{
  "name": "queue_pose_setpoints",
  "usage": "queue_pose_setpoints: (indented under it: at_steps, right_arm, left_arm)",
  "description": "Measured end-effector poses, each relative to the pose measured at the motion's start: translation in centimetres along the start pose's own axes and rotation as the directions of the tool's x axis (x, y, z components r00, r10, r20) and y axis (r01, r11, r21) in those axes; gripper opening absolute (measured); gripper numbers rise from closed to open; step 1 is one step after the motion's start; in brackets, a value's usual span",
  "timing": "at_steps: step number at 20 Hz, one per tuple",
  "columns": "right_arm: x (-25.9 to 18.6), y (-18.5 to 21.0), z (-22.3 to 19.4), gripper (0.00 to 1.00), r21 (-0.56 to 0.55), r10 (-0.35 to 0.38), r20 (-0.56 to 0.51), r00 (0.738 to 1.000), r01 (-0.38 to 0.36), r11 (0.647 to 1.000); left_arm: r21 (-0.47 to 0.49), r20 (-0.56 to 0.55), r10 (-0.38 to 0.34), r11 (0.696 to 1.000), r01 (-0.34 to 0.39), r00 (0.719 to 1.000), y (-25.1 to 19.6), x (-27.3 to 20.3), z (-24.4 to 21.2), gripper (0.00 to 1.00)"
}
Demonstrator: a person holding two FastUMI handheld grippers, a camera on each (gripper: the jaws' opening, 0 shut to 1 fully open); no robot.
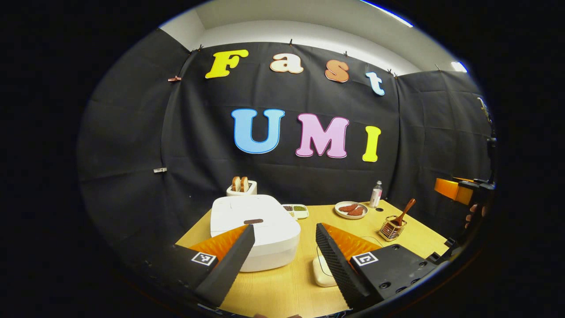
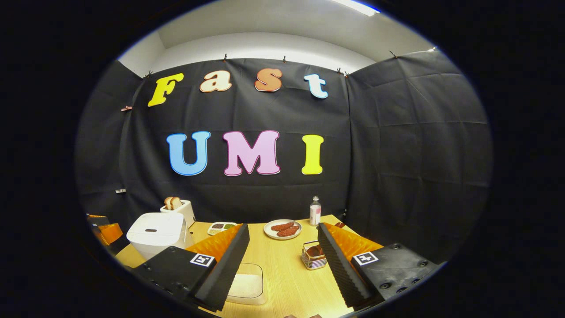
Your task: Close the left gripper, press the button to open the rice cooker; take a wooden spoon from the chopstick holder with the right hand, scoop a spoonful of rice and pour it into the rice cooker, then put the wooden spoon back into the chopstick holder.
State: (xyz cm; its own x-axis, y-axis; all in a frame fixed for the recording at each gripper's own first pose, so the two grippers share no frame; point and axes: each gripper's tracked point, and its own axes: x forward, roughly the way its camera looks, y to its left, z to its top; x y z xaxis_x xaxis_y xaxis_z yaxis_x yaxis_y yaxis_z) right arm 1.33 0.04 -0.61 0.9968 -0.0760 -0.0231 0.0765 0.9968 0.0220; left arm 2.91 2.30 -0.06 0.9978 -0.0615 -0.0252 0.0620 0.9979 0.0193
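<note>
Left claw (image 1: 284, 260) gapes before shut white rice cooker (image 1: 254, 229).

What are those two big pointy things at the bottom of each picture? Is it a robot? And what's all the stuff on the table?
Not a robot: a person holds a two-finger gripper in each hand, with a camera riding on each. The left gripper shows in the left gripper view, the right gripper in the right gripper view. Both are open, holding nothing. On the wooden table sit a closed rice cooker, a toaster with bread, a plate of food, a bottle, a container of rice, and a wire holder with a wooden spoon.
</note>
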Motion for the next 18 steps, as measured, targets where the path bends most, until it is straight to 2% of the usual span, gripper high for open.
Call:
queue_pose_setpoints:
  at_steps: [5,7,9,10,11,12,15,18]
  right_arm:
    - [1.9,0.2,-0.5,0.98,0.016,0.002,-0.011,1.0,-0.002,1.0]
    - [2.5,0.3,-1.0,0.98,0.005,0.014,-0.023,1.0,-0.014,1.0]
    - [3.5,0.0,-1.1,0.98,-0.011,0.022,-0.027,0.999,-0.023,1.0]
    - [4.1,-0.2,-1.1,0.98,-0.014,0.025,-0.026,0.999,-0.025,1.0]
    - [4.7,-0.5,-1.1,0.98,-0.015,0.026,-0.026,0.999,-0.026,1.0]
    - [5.3,-0.7,-1.3,0.98,-0.013,0.027,-0.028,0.999,-0.027,1.0]
    - [6.9,-1.3,-1.9,0.98,-0.009,0.033,-0.043,0.999,-0.034,0.999]
    - [8.1,-2.2,-2.4,0.98,-0.018,0.038,-0.054,0.998,-0.039,0.999]
  left_arm:
    - [-0.022,-0.025,0.036,0.999,-0.037,0.999,2.0,2.8,1.1,0.95]
    - [-0.04,-0.042,0.071,0.997,-0.072,0.997,3.5,4.3,1.5,0.87]
    - [-0.05,-0.065,0.097,0.994,-0.101,0.993,4.8,5.9,1.8,0.78]
    - [-0.058,-0.076,0.106,0.992,-0.111,0.991,5.4,6.7,2.0,0.66]
    - [-0.068,-0.087,0.114,0.99,-0.12,0.99,6.1,7.5,2.4,0.64]
    - [-0.078,-0.106,0.116,0.989,-0.124,0.988,6.5,8.5,2.2,0.55]
    - [-0.102,-0.177,0.127,0.984,-0.147,0.976,7.6,11.1,1.5,0.41]
    - [-0.092,-0.239,0.148,0.98,-0.174,0.96,8.4,13.6,-0.1,0.23]
